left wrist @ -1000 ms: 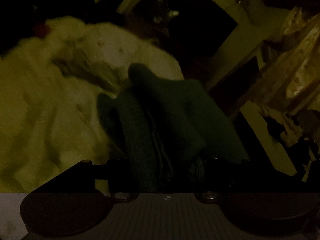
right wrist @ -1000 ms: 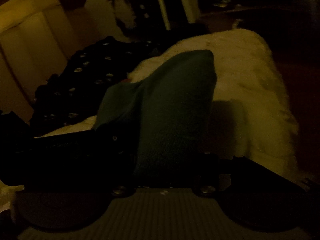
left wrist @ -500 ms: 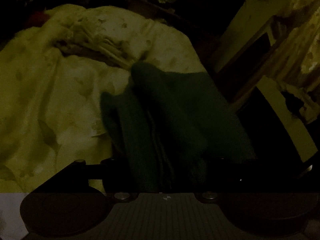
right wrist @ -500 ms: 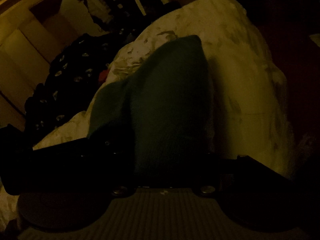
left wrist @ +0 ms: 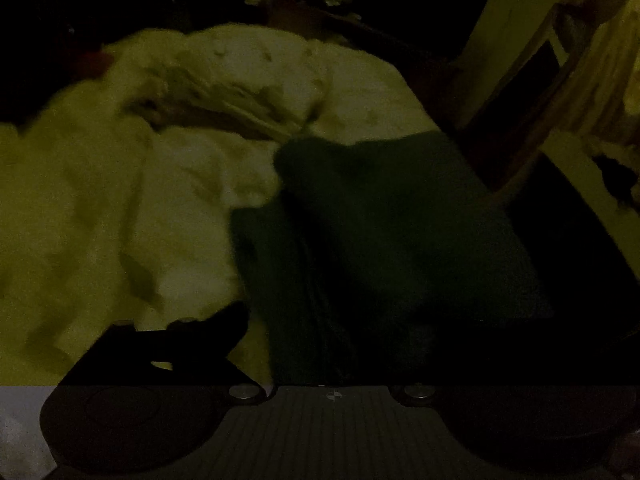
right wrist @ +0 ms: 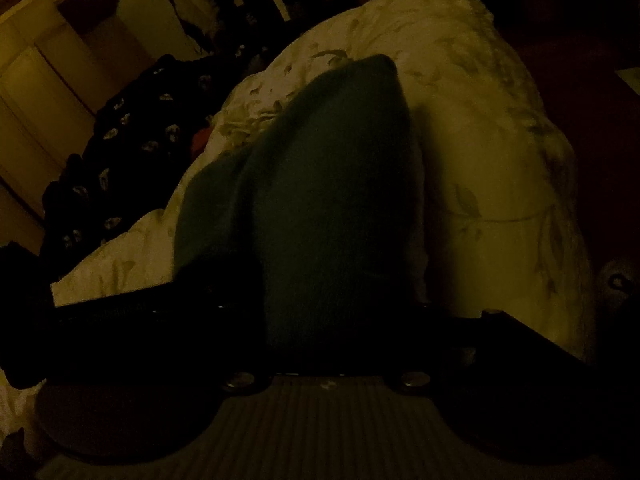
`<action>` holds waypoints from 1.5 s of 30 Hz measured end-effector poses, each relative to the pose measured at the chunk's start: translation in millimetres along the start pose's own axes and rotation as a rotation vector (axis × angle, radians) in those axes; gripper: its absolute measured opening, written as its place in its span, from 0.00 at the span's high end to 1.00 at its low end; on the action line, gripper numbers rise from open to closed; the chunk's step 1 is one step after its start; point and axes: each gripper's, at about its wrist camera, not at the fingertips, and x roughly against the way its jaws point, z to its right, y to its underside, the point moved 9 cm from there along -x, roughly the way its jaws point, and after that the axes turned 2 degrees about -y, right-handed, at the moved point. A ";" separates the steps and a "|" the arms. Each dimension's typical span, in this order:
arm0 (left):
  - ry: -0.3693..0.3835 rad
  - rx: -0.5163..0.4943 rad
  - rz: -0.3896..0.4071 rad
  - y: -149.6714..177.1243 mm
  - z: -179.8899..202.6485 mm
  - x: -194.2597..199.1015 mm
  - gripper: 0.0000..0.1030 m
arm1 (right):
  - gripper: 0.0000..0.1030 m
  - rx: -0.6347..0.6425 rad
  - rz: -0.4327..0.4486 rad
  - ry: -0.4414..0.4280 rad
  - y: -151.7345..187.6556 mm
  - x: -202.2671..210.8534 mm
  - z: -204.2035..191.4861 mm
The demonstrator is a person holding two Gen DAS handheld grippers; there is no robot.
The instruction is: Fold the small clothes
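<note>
A dark green knit garment [left wrist: 380, 232] lies folded in layers on a pale floral bedcover [left wrist: 120, 200]. In the left wrist view my left gripper [left wrist: 332, 344] stands open around its near edge; the left finger [left wrist: 208, 328] has spread off the cloth, the right finger is lost in the dark. In the right wrist view the same green garment [right wrist: 336, 200] rises from between the jaws of my right gripper [right wrist: 332, 320], which is shut on its near end. The scene is very dim.
A dark cloth with pale spots [right wrist: 132, 144] lies left of the bedcover [right wrist: 500, 160]. Pale wooden furniture [left wrist: 520, 60] stands behind and to the right of the bed. A dark floor [right wrist: 580, 60] drops off past the bedcover's right edge.
My left gripper's left finger has swung out away from the green garment, so the jaws have opened. The right gripper keeps its hold; both views have shifted a little lower over the bed.
</note>
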 end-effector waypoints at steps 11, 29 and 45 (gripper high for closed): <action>-0.117 -0.082 0.020 -1.2 -23.5 33.6 0.00 | 0.21 0.221 0.055 0.185 -15.5 28.7 -24.8; -0.389 -0.389 -0.029 -10.8 -7.3 92.1 0.00 | 0.09 0.509 0.041 0.267 -17.8 51.3 -78.0; -0.397 -0.466 -0.078 4.3 6.6 86.5 0.00 | 0.03 0.599 -0.010 0.324 -7.5 47.0 -89.9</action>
